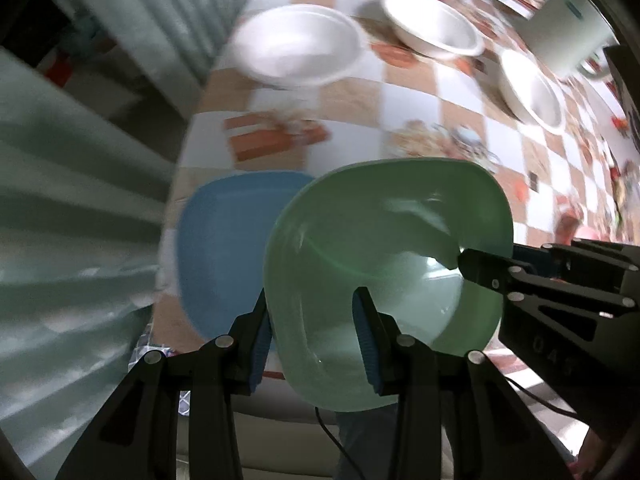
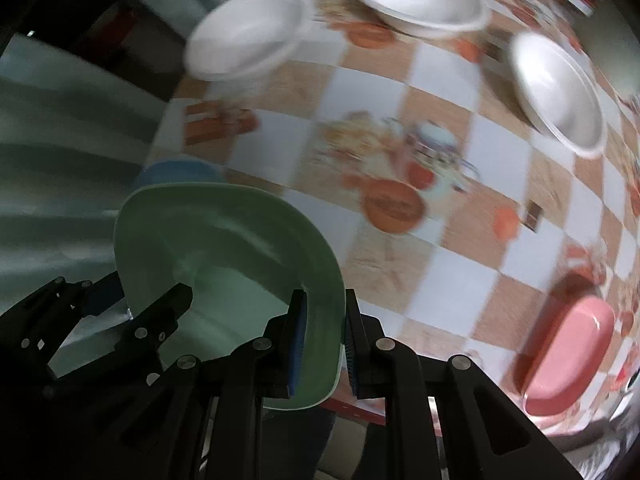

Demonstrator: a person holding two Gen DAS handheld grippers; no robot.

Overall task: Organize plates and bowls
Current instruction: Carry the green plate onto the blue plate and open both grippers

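A green plate (image 1: 384, 264) is held above the table's near edge by both grippers. My left gripper (image 1: 316, 344) is shut on its near-left rim. My right gripper (image 2: 324, 344) is shut on its right rim; it shows in the left wrist view (image 1: 560, 280) at the plate's right side. The green plate also shows in the right wrist view (image 2: 224, 248). A blue plate (image 1: 224, 256) lies on the table just left of and under the green one. Three white bowls (image 1: 296, 44) (image 1: 436, 24) (image 1: 532, 92) sit farther back. A pink plate (image 2: 568, 352) lies at the right.
The table (image 2: 440, 280) has a checkered orange-and-white cloth with food pictures. A white container (image 1: 568, 28) stands at the back right. A pale green curtain (image 1: 72, 240) hangs beyond the table's left edge.
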